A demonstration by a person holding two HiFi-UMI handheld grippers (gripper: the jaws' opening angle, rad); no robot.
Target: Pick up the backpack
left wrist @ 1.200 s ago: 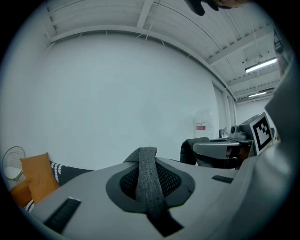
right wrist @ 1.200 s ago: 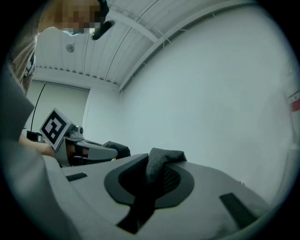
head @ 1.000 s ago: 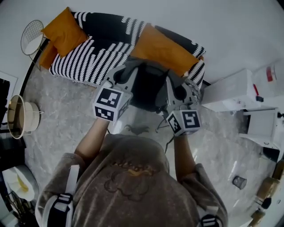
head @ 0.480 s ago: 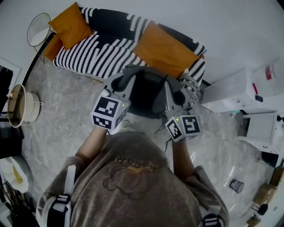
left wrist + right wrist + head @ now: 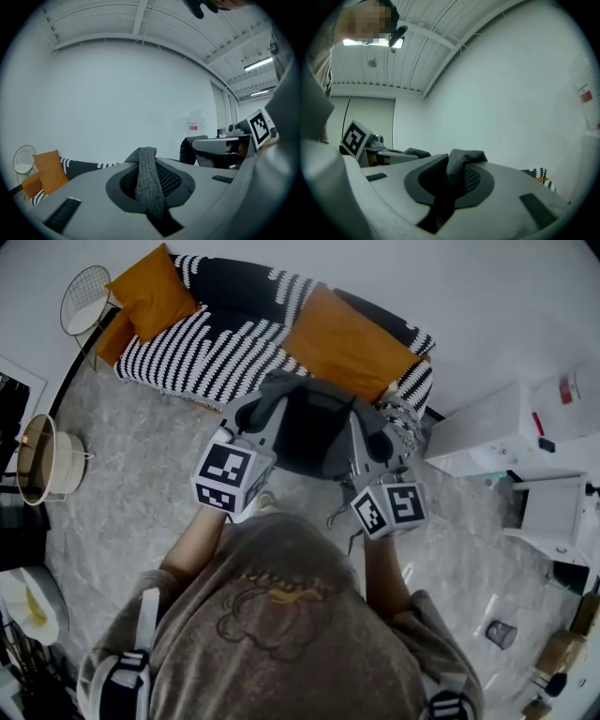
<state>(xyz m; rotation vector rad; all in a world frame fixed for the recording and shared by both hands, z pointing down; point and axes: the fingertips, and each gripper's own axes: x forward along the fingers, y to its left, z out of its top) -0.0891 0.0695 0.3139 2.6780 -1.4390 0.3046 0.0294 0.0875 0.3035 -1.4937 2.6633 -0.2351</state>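
The dark grey backpack [image 5: 314, 432] hangs in the air between my two grippers, in front of the sofa. My left gripper [image 5: 267, 399] is shut on a grey woven shoulder strap [image 5: 147, 183], which runs up between its jaws. My right gripper [image 5: 361, 418] is shut on the other grey strap [image 5: 459, 166], bunched at its jaw tips. Each gripper's marker cube shows in the other gripper's view. The backpack's lower part is hidden behind the grippers and my arms.
A sofa with a black-and-white striped throw [image 5: 211, 357] and orange cushions [image 5: 342, 343] stands right behind the backpack. A white wire side table [image 5: 82, 298] and a round basket [image 5: 45, 474] are at the left. White cabinets [image 5: 487, 427] stand at the right on the marble floor [image 5: 141, 493].
Both grippers, still shut on the straps, have drawn the backpack a little away from the sofa toward me.
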